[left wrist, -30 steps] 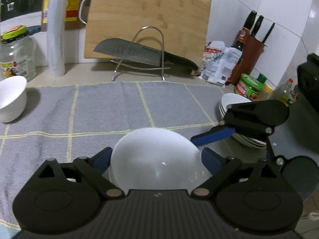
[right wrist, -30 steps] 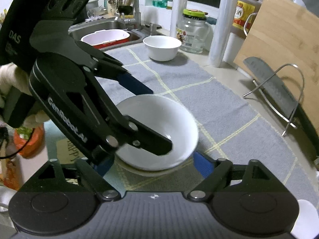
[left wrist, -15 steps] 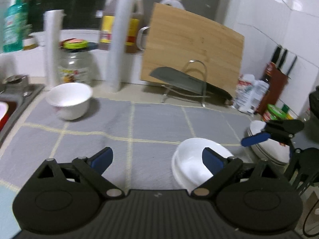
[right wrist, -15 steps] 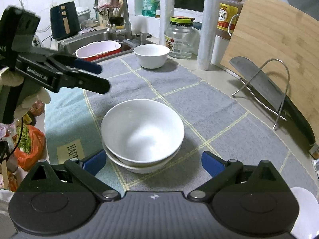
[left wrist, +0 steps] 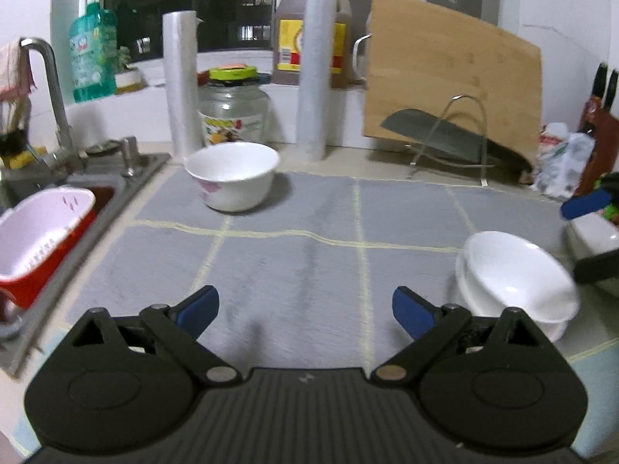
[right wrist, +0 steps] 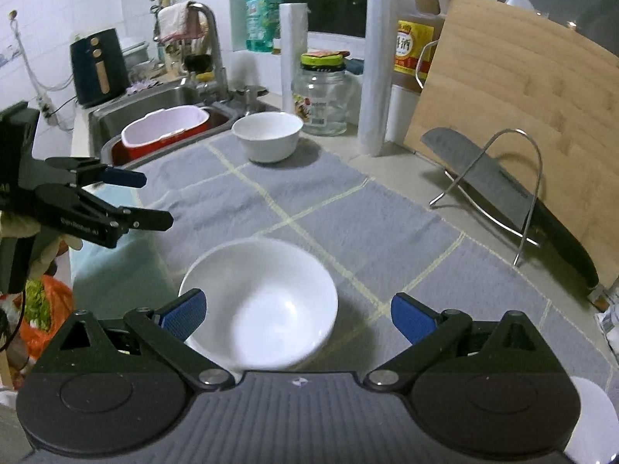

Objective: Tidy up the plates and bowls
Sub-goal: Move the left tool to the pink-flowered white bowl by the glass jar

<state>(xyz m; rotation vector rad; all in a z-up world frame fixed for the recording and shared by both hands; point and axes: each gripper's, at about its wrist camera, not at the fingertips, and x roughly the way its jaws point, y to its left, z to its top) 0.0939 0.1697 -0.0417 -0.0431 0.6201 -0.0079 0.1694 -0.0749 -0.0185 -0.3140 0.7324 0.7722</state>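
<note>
Two white bowls are stacked on the grey mat; the stack also shows in the right wrist view. Another white bowl stands at the mat's far left corner, seen too in the right wrist view. A stack of white plates lies at the right edge. My left gripper is open and empty over the mat, left of the stack; it also shows in the right wrist view. My right gripper is open and empty, just behind the stacked bowls.
A sink with a red and white basket lies left of the mat. A glass jar, film rolls, oil jugs, a wooden cutting board and a cleaver on a wire rack line the back.
My left gripper has let go of the bowl onto the other bowl, then pulled back and swung left. My right gripper has stayed open near the stack.
</note>
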